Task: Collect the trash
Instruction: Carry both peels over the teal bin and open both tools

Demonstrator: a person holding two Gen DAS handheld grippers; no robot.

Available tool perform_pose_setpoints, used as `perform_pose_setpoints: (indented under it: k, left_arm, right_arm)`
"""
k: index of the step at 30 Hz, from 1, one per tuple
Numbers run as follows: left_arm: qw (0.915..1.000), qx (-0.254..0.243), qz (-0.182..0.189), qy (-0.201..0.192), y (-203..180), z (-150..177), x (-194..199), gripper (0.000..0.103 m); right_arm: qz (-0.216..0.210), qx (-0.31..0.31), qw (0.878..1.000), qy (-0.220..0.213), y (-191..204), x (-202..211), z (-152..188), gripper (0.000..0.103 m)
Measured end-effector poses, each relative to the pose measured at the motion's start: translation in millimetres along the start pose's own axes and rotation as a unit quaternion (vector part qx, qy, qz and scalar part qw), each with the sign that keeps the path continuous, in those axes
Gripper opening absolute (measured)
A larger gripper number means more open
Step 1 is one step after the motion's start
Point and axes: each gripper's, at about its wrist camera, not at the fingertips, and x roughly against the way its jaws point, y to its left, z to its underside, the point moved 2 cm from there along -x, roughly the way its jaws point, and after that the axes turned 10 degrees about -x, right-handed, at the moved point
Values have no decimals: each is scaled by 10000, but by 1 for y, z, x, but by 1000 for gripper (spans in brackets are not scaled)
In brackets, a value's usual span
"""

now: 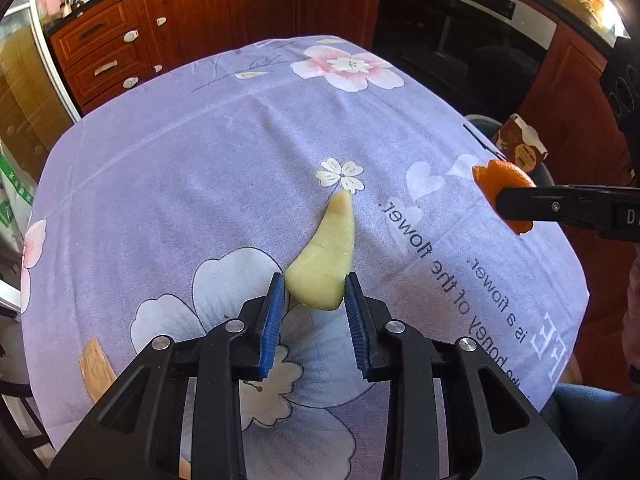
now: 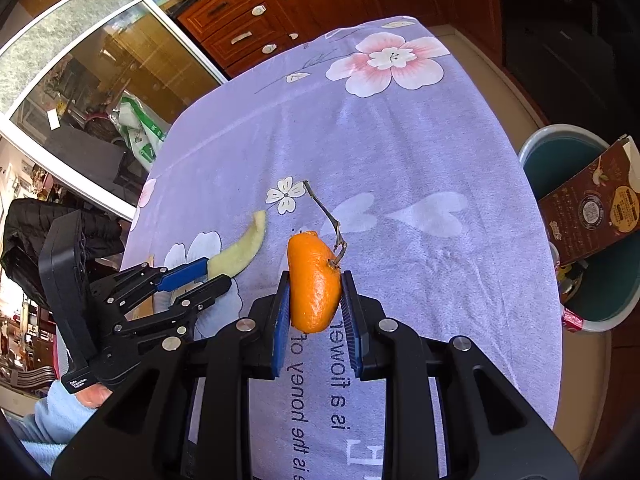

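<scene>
My left gripper (image 1: 315,288) is shut on the near end of a pale green peel (image 1: 326,256) over the purple flowered tablecloth (image 1: 200,184); the peel's far tip points away from me. It also shows in the right wrist view, gripper (image 2: 218,270) and peel (image 2: 240,248). My right gripper (image 2: 314,300) is shut on an orange peel piece (image 2: 314,280) with a thin stem, held above the cloth. In the left wrist view the orange peel (image 1: 502,186) sits at the right edge in that gripper (image 1: 500,202).
A teal bin (image 2: 576,232) stands beside the table's right edge with a brown carton (image 2: 592,212) leaning in it. Wooden cabinets (image 1: 160,32) and a dark oven (image 1: 460,40) stand beyond the table. A glass door (image 2: 80,80) is at left.
</scene>
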Motion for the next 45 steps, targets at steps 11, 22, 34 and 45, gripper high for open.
perform_pose_setpoints:
  k: [11,22,34,45]
  left_arm:
    - [9991,-160,-87,-379,-27,-37,30,31]
    - [9942,-818,292,-630,-103,-94,36,31]
    - [9853,-1461,749,-466,-192,-149,1,31]
    - [9789,-1754,1042,-71,-245,-172,-50,32]
  right_arm:
    - [-34,-25,9997,-225,-4,20,-2,23]
    - [118,-481,9943,-942,-57,82,-12,23]
    - [462,-1130,9810,-1506,-151,138,-14,23]
    - [686,-1546,9751,-1438,-211,142,-14,23]
